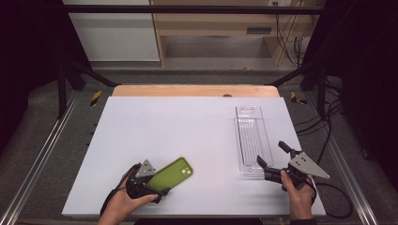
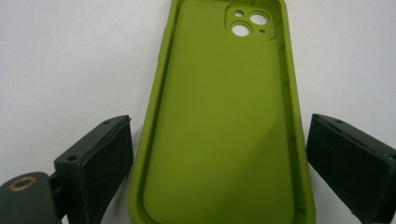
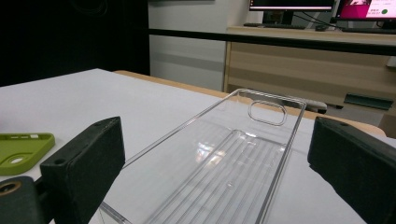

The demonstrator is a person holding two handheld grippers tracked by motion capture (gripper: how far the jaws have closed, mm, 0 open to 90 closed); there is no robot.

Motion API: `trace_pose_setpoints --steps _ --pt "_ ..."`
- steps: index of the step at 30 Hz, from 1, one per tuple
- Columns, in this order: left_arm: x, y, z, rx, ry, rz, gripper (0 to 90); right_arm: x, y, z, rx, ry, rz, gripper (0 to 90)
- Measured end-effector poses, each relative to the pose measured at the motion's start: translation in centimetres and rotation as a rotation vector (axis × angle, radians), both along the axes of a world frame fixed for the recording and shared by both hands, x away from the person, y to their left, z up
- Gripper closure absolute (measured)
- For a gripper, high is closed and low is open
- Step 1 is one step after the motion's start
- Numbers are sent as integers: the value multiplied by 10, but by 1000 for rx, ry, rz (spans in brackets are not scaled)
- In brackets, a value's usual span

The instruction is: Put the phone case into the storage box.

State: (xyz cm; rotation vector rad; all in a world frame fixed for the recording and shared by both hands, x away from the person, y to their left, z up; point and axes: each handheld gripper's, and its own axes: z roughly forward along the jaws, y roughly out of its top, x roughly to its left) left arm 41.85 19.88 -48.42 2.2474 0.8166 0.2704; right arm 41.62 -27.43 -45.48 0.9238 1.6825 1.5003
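- The green phone case (image 2: 224, 126) lies open side up on the white table (image 1: 178, 126), near its front edge.
- The left gripper (image 2: 219, 163) has its jaws spread on either side of the case, not touching it.
- The right gripper (image 3: 224, 177) has its jaws spread wide at the near end of the clear plastic tray (image 3: 243, 154).

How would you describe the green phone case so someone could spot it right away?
Start at the white table and look to its near left part, by the left gripper. There, between that gripper's open jaws, lies the phone case, hollow side up. Its lime green colour sets it apart from the clear plastic tray on the right.
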Motion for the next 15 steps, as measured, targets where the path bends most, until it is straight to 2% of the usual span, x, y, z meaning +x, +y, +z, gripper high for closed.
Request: trace_pose_setpoints --steps 5,9,15 --pt "-1 -2 0 9 -8 -8 88 0 0 0 -3 0 0 42" --pt "-3 -4 0 41 -29 -6 121 0 0 0 -1 -1 -2 42" --pt "-2 -5 1 50 -30 -15 151 0 1 0 -3 4 -1 42"
